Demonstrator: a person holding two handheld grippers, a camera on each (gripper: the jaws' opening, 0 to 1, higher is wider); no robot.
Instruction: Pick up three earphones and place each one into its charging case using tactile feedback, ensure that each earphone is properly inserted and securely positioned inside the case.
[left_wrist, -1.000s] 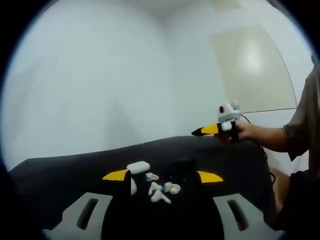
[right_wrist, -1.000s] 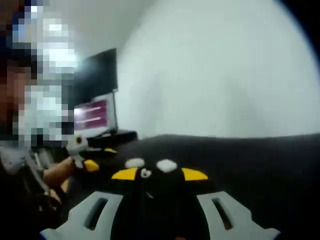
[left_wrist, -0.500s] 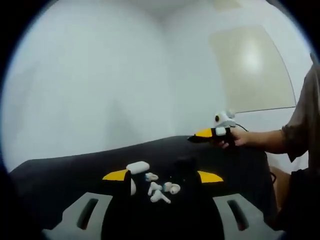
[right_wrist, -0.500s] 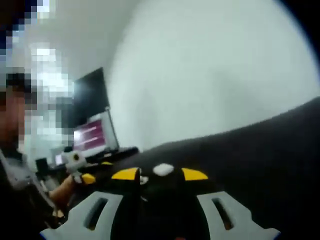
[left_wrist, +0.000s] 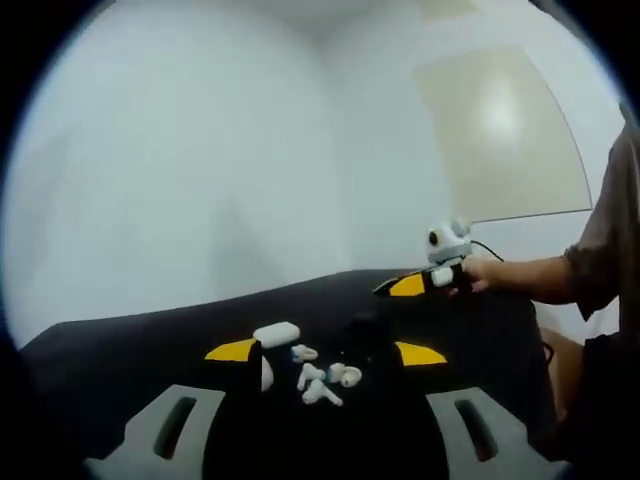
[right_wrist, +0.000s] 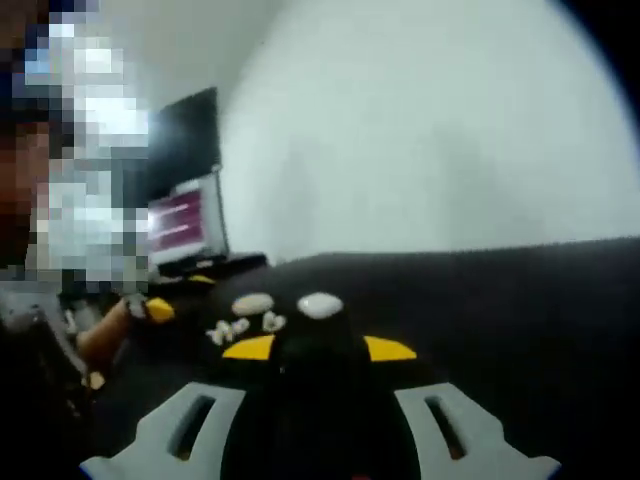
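Note:
Several white earphones (left_wrist: 322, 380) lie loose on the black table (left_wrist: 130, 350), between the yellow tips of my left gripper (left_wrist: 326, 352), which is open and holds nothing. A white charging case (left_wrist: 276, 334) lies just behind them; another white piece (left_wrist: 266, 373) peeks out beside the left jaw. My right gripper (left_wrist: 410, 285) hovers over the table's far right, held by a hand (left_wrist: 487, 272). In the right gripper view, two white cases (right_wrist: 252, 303) (right_wrist: 320, 304) and earphones (right_wrist: 238, 327) lie beyond my open right gripper (right_wrist: 319, 348). The left gripper (right_wrist: 152, 310) shows at the left.
A dark blocky thing (left_wrist: 364, 330) stands right of the earphones. A lit monitor (right_wrist: 185, 215) sits beyond the table's left end. A person's sleeve (left_wrist: 605, 250) is at the right edge. Pale walls (left_wrist: 200, 170) stand behind the table.
In the left gripper view, the right gripper has dipped lower toward the table. The right gripper view has swung, bringing the earphones and both cases into sight. The left gripper has stayed put.

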